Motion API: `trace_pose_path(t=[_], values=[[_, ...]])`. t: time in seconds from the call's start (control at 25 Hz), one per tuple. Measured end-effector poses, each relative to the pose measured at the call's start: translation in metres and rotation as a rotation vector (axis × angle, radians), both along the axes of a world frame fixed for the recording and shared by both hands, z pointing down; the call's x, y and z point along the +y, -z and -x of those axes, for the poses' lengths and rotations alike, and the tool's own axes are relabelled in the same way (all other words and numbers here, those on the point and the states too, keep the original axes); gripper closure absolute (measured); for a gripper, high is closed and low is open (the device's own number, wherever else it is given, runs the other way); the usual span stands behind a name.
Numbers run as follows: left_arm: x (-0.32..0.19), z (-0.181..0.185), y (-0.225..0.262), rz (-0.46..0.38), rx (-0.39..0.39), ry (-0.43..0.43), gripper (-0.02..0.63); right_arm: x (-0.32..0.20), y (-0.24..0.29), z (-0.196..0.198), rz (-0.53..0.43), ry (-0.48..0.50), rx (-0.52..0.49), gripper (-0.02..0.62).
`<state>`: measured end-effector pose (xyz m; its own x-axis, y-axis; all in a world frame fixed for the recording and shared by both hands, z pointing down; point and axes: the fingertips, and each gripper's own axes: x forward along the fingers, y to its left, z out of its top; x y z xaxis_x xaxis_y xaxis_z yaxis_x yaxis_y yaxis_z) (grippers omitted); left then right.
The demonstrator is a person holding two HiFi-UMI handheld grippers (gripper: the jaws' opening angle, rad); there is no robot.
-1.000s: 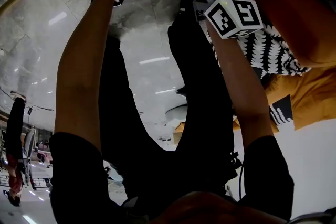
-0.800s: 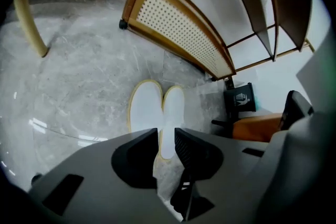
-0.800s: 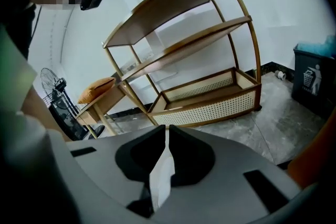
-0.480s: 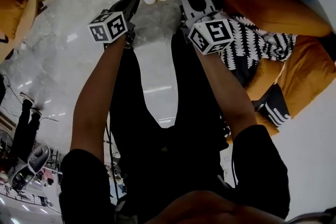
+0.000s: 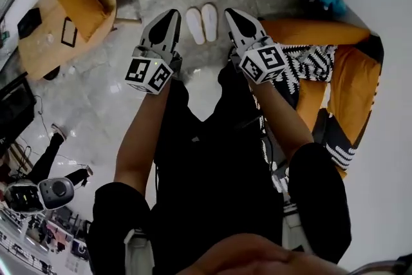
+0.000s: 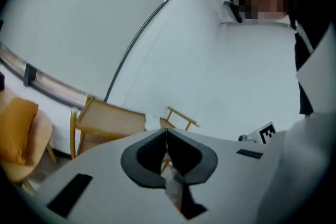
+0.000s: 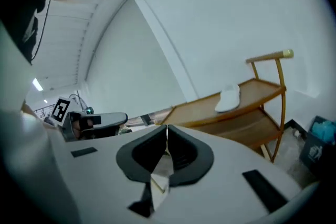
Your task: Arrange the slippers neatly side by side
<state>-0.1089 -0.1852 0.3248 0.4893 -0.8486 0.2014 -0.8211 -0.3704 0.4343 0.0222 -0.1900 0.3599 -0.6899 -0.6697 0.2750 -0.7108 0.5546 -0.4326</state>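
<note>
White slippers (image 5: 208,22) side by side

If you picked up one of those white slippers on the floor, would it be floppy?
Probably a bit floppy: the white slippers look thin, flat and soft. Likely light too. On the shiny floor they might slide when pushed.

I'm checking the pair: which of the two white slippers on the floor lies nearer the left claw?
The slipper on the head view's left, beside the left claw; its mate lies toward the right claw.
</note>
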Motion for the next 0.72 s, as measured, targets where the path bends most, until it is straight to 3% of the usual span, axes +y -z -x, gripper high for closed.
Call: trace_pose_path(t=[0.16,0.44,0.72], values=[[0.003,0.006,0.104,-0.139,-0.045,0.062,0.588,-0.015,0.107,-0.013,-0.158,0.032,0.017,0.561],[0.025,-0.008,0.239,-0.319,-0.143,0.116,0.588,-0.037,0.271,-0.063,-0.444,0.094,0.008,0.561],[0.067,-0.012,0.300,-0.433,-0.233,0.207,0.588,-0.031,0.327,-0.103,-0.474,0.076,-0.098,0.563]])
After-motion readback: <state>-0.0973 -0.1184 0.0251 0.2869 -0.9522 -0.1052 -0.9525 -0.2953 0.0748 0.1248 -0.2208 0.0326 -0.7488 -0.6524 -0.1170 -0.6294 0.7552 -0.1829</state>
